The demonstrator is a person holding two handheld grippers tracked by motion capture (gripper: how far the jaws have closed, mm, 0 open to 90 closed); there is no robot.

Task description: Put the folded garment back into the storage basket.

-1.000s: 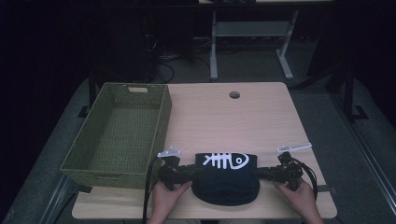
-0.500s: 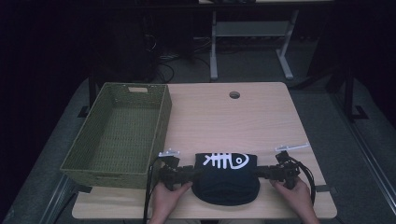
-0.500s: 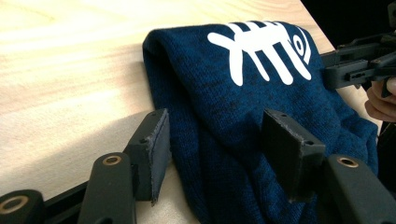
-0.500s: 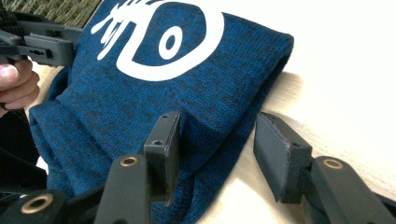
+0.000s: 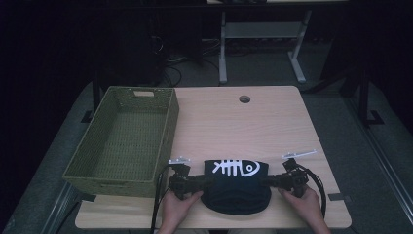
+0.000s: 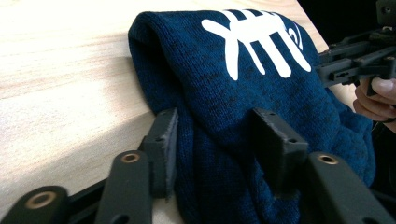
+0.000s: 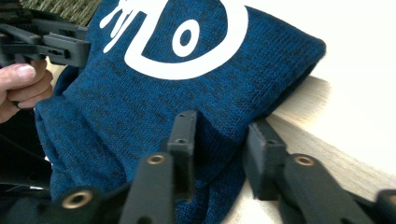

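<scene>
A folded dark blue knitted sweater with a white fish-skeleton print lies on the wooden table near its front edge. My left gripper meets the sweater's left side. In the left gripper view its jaws clamp a thick fold of the sweater. At the sweater's right side my right gripper is level with the left. The right gripper view shows its jaws pinching the edge of the sweater. A hand holds each gripper.
A green woven basket stands along the table's left side, close to my left gripper. A round cable hole sits near the table's far edge. Dark floor and a table frame lie beyond.
The right gripper has crept slightly inward toward the sweater. The sweater and the left gripper have stayed almost still.
</scene>
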